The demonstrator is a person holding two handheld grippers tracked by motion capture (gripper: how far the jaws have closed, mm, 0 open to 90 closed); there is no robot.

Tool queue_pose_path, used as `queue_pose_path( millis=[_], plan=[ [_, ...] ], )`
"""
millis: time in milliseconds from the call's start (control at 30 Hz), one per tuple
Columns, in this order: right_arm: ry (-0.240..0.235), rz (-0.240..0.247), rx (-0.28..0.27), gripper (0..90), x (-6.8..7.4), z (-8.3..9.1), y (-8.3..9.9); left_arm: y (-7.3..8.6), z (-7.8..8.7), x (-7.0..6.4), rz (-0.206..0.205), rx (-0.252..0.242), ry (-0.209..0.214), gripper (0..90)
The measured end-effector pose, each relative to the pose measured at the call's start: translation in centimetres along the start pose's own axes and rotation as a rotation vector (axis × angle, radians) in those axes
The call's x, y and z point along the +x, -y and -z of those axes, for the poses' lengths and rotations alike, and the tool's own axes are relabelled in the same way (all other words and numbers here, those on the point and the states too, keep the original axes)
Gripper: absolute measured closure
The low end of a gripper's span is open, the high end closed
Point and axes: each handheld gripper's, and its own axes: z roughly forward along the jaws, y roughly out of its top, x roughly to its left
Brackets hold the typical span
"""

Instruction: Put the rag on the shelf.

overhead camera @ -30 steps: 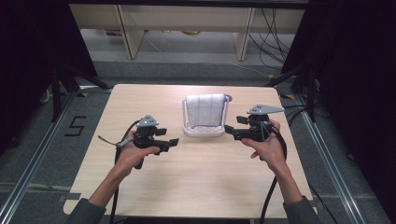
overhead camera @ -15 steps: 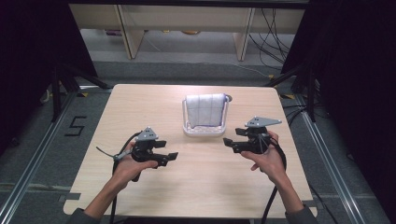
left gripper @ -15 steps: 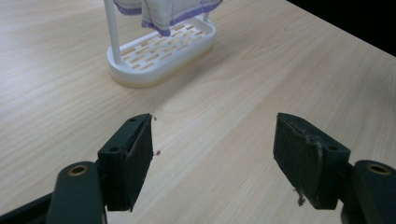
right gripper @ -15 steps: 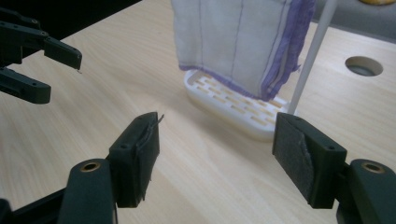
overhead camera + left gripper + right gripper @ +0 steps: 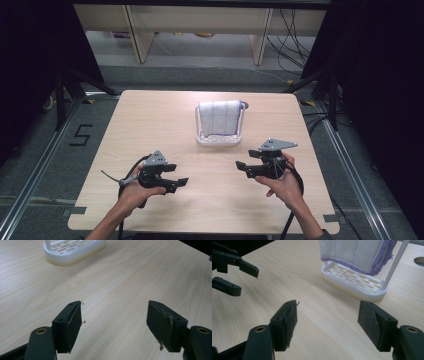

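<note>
A white cloth with purple edging point(image 5: 218, 118) point(image 5: 357, 253) hangs over a white slotted rack point(image 5: 218, 140) point(image 5: 354, 282) point(image 5: 72, 251) at the table's middle back. My left gripper point(image 5: 176, 182) point(image 5: 113, 325) is held low over the wood near the front left, open, nothing between its pads. Toward the front right, my right gripper point(image 5: 242, 167) point(image 5: 327, 323) is open too and points left toward the rack's near side. The left gripper's jaws also appear far off at the left of the right gripper view.
The light wooden table point(image 5: 150, 125) carries just the rack. A round hole point(image 5: 419, 261) lies in the tabletop behind the rack. Black frame legs and cables point(image 5: 310, 75) stand on the floor beyond the table's right and left edges.
Both grippers have drawn back toward the table's front edge, away from the rack. The cloth and rack have not moved.
</note>
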Motion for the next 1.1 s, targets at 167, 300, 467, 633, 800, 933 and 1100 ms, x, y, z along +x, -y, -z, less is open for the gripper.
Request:
queue_pose_path(
  millis=[167, 300, 467, 633, 800, 933, 1100],
  plan=[
    [-0.007, 0.009, 0.013, 29.7, 0.9, -0.1, 1.4, 1.0, 0.2, -0.2, -0.012, 0.005, 0.004, 27.5],
    [-0.032, -0.015, 0.027, 29.2, 1.5, 0.0, 2.7, 2.0, 0.3, -0.5, -0.003, 0.017, 0.005, 27.4],
    [-0.037, 0.001, 0.045, 28.0, 2.0, 0.2, 4.0, 2.7, 0.5, -1.0, -0.024, 0.035, -0.008, 27.4],
    [-0.064, 0.009, 0.068, 26.5, 2.3, 0.0, 5.1, 3.3, 0.6, -1.5, -0.046, 0.041, -0.013, 27.3],
    [-0.048, 0.014, 0.115, 25.1, 2.7, -0.2, 6.2, 4.1, 0.7, -2.1, -0.065, 0.06, -0.014, 27.2],
    [-0.039, 0.032, 0.156, 22.9, 3.0, -0.4, 7.0, 4.8, 0.8, -2.5, -0.071, 0.065, -0.008, 26.5],
    [-0.046, 0.044, 0.194, 21.5, 3.4, -0.5, 8.0, 5.7, 0.7, -3.2, -0.086, 0.069, -0.021, 26.0]
  ],
)
